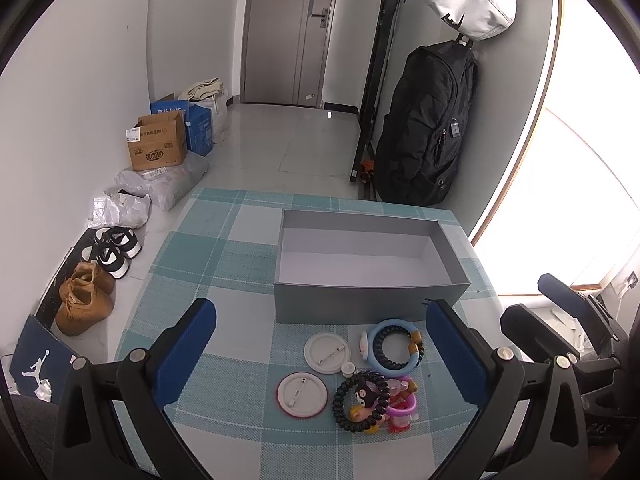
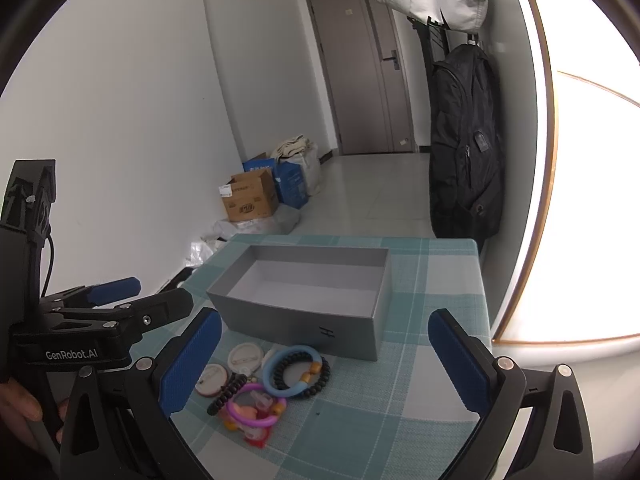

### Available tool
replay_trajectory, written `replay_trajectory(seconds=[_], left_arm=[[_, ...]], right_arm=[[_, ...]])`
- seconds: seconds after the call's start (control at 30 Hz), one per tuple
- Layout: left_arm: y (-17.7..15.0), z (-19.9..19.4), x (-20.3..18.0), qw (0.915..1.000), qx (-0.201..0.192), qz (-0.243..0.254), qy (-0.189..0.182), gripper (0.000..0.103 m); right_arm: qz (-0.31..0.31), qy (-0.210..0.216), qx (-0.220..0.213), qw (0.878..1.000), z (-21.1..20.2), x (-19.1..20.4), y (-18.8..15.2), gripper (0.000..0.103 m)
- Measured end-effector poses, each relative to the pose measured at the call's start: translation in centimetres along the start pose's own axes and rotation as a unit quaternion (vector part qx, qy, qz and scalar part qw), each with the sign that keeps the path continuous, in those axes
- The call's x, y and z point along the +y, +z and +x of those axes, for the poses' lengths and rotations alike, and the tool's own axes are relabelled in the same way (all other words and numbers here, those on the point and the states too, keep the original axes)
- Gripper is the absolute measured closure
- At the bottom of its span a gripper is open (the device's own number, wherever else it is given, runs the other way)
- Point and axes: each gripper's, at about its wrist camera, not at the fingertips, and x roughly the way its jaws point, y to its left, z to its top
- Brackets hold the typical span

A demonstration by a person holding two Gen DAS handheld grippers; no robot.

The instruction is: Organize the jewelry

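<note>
on the plaid tablecloth (image 1: 224,264), a grey box (image 1: 372,304) beside jewelry (image 1: 376,376).

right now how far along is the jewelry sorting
Nothing looks done: the grey box is empty. Nothing is in hand either; the left claw and right claw are both open above the table. Left to do: the blue ring, black bead bracelet, two round badges and the spiral tie with charms all lie outside the box.

White walls (image 1: 80,100), grey door (image 1: 284,32), bright window (image 1: 592,140).
</note>
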Motion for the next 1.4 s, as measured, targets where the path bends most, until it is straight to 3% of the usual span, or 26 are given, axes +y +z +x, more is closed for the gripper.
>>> replay_trajectory(seconds=[0.6,0.73,0.87,1.0,1.2,1.3,1.4], left_arm=[[-0.2,0.7,0.4,0.9994,0.018,-0.018,-0.023,0.001],[-0.4,1.3,0.7,0.9979,0.041,-0.027,-0.042,0.001],[-0.9,2.6,1.3,0.99,0.094,-0.053,-0.091,0.001],[-1.9,4.0,2.1,0.9746,0.149,-0.087,-0.142,0.002],[-3.5,5.1,2.5,0.9544,0.209,-0.118,-0.178,0.008],[-4.3,5.2,2.4,0.9484,0.223,-0.123,-0.189,0.009],[-4.3,5.2,2.1,0.942,0.229,-0.126,-0.21,0.016]], right_arm=[[0.0,0.0,0.005,1.0,0.4,0.0,0.1,0.0],[0.007,-0.002,0.009,1.0,0.5,-0.2,0.0,0.0],[0.027,0.002,0.019,0.999,0.9,-0.8,0.1,0.0],[0.046,0.003,0.023,0.999,1.0,-1.6,0.2,0.0],[0.084,0.011,0.038,0.996,1.5,-3.0,0.5,0.0],[0.102,0.015,0.041,0.994,1.7,-3.6,0.6,0.0],[0.111,0.02,0.044,0.993,1.9,-3.9,0.6,0.0]])
